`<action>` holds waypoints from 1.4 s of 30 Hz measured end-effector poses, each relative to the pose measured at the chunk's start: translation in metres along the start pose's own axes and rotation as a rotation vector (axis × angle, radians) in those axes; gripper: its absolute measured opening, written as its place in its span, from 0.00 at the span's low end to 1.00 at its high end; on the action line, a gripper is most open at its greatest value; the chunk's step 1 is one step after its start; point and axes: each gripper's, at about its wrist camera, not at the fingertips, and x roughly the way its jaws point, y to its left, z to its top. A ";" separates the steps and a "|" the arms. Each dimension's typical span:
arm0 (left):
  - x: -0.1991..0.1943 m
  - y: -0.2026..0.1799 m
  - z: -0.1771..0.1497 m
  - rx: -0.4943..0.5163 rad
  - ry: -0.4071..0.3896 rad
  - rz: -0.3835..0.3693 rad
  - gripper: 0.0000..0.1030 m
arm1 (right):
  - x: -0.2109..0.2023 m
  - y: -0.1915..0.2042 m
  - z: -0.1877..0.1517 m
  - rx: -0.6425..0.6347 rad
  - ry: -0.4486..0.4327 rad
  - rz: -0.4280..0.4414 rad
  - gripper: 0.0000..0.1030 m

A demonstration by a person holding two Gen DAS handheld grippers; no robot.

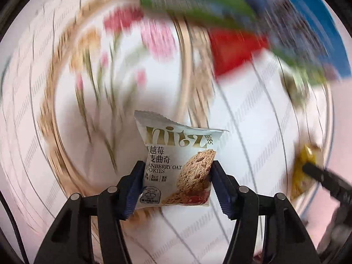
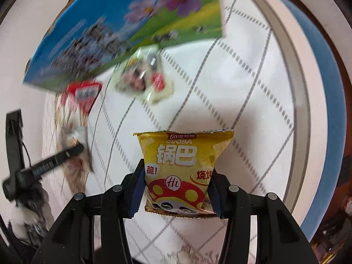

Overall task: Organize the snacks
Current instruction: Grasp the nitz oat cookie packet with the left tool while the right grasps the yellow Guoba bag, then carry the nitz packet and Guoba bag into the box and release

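Note:
My left gripper [image 1: 176,182] is shut on a white cranberry oat cookie packet [image 1: 178,165], held upright above the tablecloth. My right gripper [image 2: 177,187] is shut on a yellow guoba snack packet [image 2: 182,171], also held above the cloth. In the left wrist view the right gripper [image 1: 325,180] shows at the right edge with the yellow packet [image 1: 305,169]. In the right wrist view the left gripper [image 2: 66,154] shows at the left with its cookie packet [image 2: 72,136]. The background is blurred in both views.
A blue and green box with flower print [image 2: 132,22] stands at the back; it also shows in the left wrist view [image 1: 286,11]. A red packet [image 2: 85,94] and a pale packet [image 2: 143,77] lie near it on the white checked cloth [image 2: 231,88].

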 end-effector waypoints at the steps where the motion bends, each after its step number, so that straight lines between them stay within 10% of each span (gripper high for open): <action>1: 0.003 -0.002 -0.008 0.004 0.018 -0.009 0.56 | 0.003 0.004 -0.006 -0.015 0.019 0.002 0.51; 30: 0.039 -0.020 -0.016 0.049 0.034 0.026 0.61 | 0.026 0.032 -0.029 -0.080 0.040 -0.117 0.54; 42: -0.005 -0.034 -0.014 0.070 -0.025 -0.023 0.44 | 0.006 0.030 -0.027 -0.069 -0.016 -0.019 0.47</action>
